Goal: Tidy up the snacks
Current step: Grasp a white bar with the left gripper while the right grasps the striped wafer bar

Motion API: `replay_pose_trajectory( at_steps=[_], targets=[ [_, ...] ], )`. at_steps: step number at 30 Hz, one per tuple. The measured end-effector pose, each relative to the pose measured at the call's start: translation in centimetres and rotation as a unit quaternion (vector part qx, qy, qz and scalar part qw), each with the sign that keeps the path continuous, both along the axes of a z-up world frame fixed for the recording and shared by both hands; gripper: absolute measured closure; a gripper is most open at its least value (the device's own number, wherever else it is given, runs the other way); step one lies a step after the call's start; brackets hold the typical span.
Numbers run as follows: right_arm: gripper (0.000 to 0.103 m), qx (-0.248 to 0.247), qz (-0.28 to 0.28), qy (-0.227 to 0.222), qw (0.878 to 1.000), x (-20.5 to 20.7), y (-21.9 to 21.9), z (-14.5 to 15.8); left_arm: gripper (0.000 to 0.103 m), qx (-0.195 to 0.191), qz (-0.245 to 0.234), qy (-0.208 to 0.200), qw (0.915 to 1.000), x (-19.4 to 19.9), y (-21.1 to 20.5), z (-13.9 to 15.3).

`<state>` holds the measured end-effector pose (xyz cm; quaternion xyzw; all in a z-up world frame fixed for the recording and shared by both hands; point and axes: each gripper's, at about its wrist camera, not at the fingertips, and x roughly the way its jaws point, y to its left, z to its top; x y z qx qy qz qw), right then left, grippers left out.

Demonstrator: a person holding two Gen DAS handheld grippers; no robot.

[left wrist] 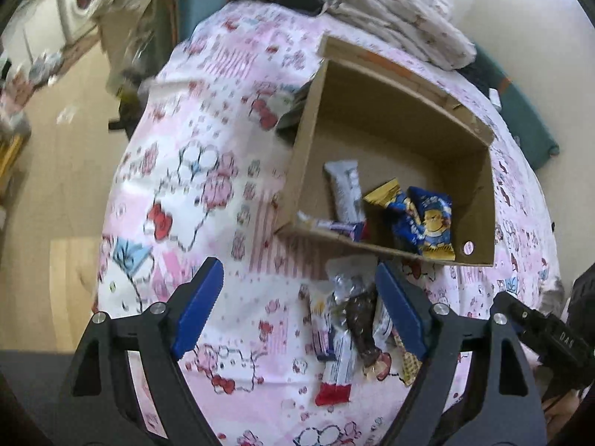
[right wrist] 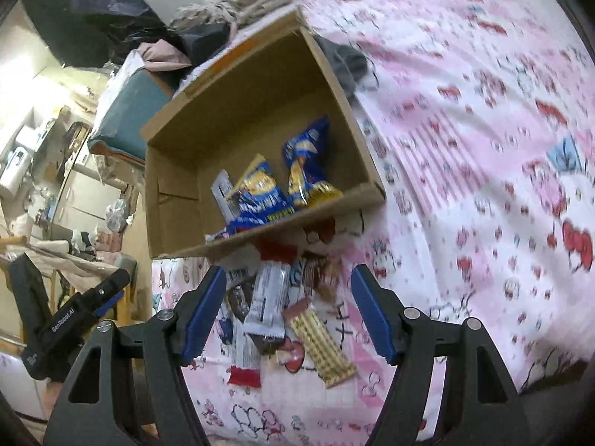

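The loose snacks (right wrist: 282,319) lie in a small heap on the pink patterned bedspread (right wrist: 483,148), just in front of the cardboard box's (right wrist: 178,204) near wall, and I judge they sit there because they are the ones I have yet to move into the box. Inside it, against that same near wall, a few are already down: two blue-and-yellow packets (left wrist: 420,219) side by side and a white bar wrapper (left wrist: 344,189) beside them, which suggests the box is where everything is meant to end up. My right gripper (right wrist: 288,312) hangs above the heap with its jaws wide apart and nothing pressed between the pads; a white-wrapped bar (right wrist: 266,304) lies in the gap below them. My left gripper (left wrist: 297,308) is empty and parted too, with the heap off toward its right finger, so I judge the right one is better lined up for the next pick. Motion blur smears the wrappers, so I cannot read any label or count the heap exactly. The box's near wall hides the lower ends of the snacks inside, and something dark lies behind the box's far corner that I cannot identify.
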<state>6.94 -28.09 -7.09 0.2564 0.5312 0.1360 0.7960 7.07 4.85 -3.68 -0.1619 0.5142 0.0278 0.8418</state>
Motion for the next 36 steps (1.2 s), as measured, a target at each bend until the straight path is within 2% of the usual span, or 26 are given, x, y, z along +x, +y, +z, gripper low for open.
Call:
replay_pose_trajectory(
  at_steps=[7,9,10,11,14,18,21,22,23,24,28,29,30,31,36],
  targets=[
    [0.031,0.004,-0.018,0.017,1.0,0.0,-0.6,-0.7,0.022,0.004,0.003,0.058,0.9983,0.0,-0.5,-3.5],
    [0.031,0.004,-0.019,0.023,1.0,0.1,-0.6,-1.0,0.026,0.026,-0.009,0.083,0.9962,0.4,-1.2,-4.9],
    [0.031,0.002,-0.018,0.025,1.0,0.3,-0.6,-1.1,0.035,0.027,-0.019,0.095,0.9949,0.5,-1.6,-5.7],
    [0.031,-0.001,-0.017,0.028,0.999,0.3,-0.5,-1.2,0.043,0.023,-0.026,0.107,0.9936,0.7,-1.9,-6.4],
    [0.031,-0.006,-0.016,0.038,0.999,0.5,-0.4,-1.8,0.057,0.005,-0.046,0.142,0.9888,0.9,-2.9,-8.5],
    [0.031,-0.011,-0.013,0.046,0.999,0.8,-0.2,-2.2,0.059,-0.018,-0.053,0.149,0.9873,1.5,-3.8,-9.7],
    [0.031,-0.021,-0.011,0.056,0.998,0.9,0.0,-2.6,0.059,0.001,-0.07,0.145,0.9869,1.7,-5.0,-10.1],
    [0.031,-0.022,-0.01,0.058,0.998,1.0,0.0,-2.7,0.072,0.006,-0.076,0.15,0.9857,1.8,-5.3,-10.4],
    [0.031,-0.026,-0.009,0.062,0.998,1.0,0.1,-2.9,0.09,0.009,-0.08,0.161,0.9836,1.7,-5.5,-10.8],
    [0.031,-0.03,-0.007,0.066,0.997,1.0,0.1,-3.1,0.09,0.011,-0.079,0.174,0.9815,1.6,-5.5,-11.1],
    [0.031,-0.065,0.038,0.112,0.991,1.2,1.3,-5.2,0.09,0.026,-0.068,0.146,0.9865,1.0,-5.2,-9.1],
    [0.036,-0.066,0.049,0.123,0.989,1.1,1.6,-5.7,0.09,0.025,-0.064,0.141,0.9876,0.9,-5.1,-8.5],
    [0.047,-0.067,0.061,0.134,0.987,1.1,2.1,-6.3,0.09,0.025,-0.061,0.14,0.9879,0.8,-4.9,-8.3],
    [0.05,-0.078,0.081,0.144,0.983,1.0,2.8,-6.9,0.09,0.024,-0.055,0.14,0.9883,0.8,-4.8,-8.1],
    [0.053,-0.13,0.144,0.144,0.97,0.6,6.2,-8.0,0.09,0.027,-0.05,0.128,0.9901,0.5,-4.8,-7.0]
  ],
)
